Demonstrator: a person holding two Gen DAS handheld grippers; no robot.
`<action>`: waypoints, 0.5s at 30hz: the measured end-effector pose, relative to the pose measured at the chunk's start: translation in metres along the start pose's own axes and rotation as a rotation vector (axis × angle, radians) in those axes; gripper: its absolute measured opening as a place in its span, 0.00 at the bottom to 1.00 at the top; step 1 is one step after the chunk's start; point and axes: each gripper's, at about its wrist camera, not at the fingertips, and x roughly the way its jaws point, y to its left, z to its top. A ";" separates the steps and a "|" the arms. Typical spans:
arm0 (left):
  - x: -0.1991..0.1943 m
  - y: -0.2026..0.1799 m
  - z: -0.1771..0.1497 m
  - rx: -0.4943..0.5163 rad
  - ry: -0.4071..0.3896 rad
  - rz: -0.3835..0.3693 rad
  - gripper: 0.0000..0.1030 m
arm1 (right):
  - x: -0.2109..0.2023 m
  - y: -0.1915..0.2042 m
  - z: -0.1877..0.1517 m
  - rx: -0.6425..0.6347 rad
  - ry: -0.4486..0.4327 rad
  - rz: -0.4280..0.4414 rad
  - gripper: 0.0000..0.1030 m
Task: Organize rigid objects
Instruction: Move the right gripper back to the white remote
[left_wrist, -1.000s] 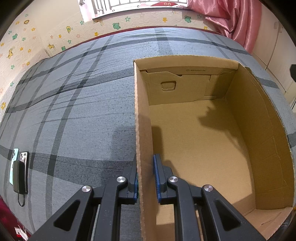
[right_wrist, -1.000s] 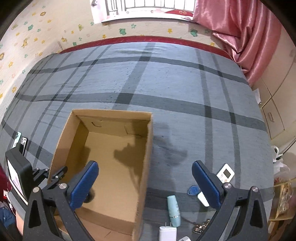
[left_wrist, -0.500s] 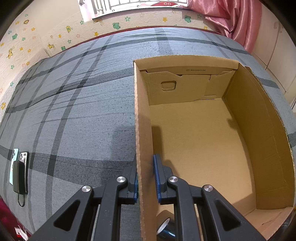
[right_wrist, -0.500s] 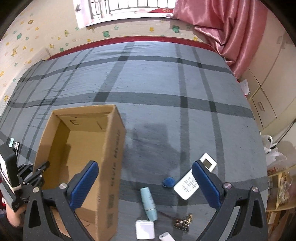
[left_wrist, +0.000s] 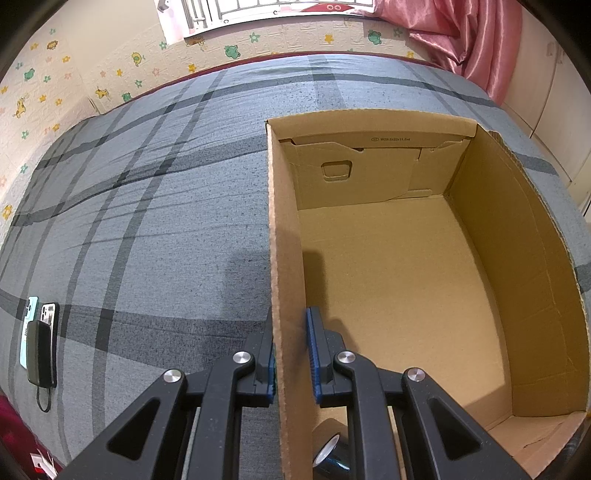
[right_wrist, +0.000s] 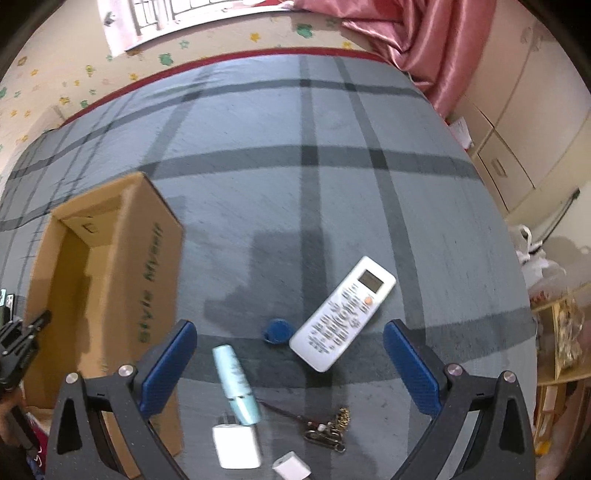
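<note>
Now, your left gripper (left_wrist: 291, 354) is clamped on the near left wall of the cardboard box (left_wrist: 284, 229), one blue pad outside the wall, the other inside, both pressing the cardboard. Box sits open-topped on the grey plaid bedcover (left_wrist: 147, 221). Roll of tape (left_wrist: 328, 454) lies on the box floor at the near corner, just below your inner finger, about 6 o'clock in the left wrist view.

Your right gripper (right_wrist: 290, 365) has its jaws wide apart, nothing between the pads, hanging above the loose items. White remote (right_wrist: 341, 314) lies tilted between the fingers, nearer the right one, about 1 o'clock of the gap's middle. Blue round tag (right_wrist: 277, 330) touches or nearly touches the remote's lower left edge. Pale teal tube (right_wrist: 236, 384) lies just inside the left finger, about 8 o'clock. White charger (right_wrist: 236, 446) at the tube's near end; keys (right_wrist: 328, 430) at 5 o'clock. Box stands at 9 o'clock, outside the left finger.
</note>
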 end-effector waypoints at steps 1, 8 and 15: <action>0.000 0.000 0.000 -0.001 0.000 0.000 0.14 | 0.004 -0.003 -0.002 0.007 0.006 -0.004 1.00; 0.000 0.000 0.000 0.003 -0.001 0.003 0.14 | 0.033 -0.022 -0.014 0.059 0.043 -0.023 1.00; 0.000 -0.001 0.000 0.002 -0.001 0.003 0.14 | 0.048 -0.033 -0.011 0.105 0.061 -0.051 1.00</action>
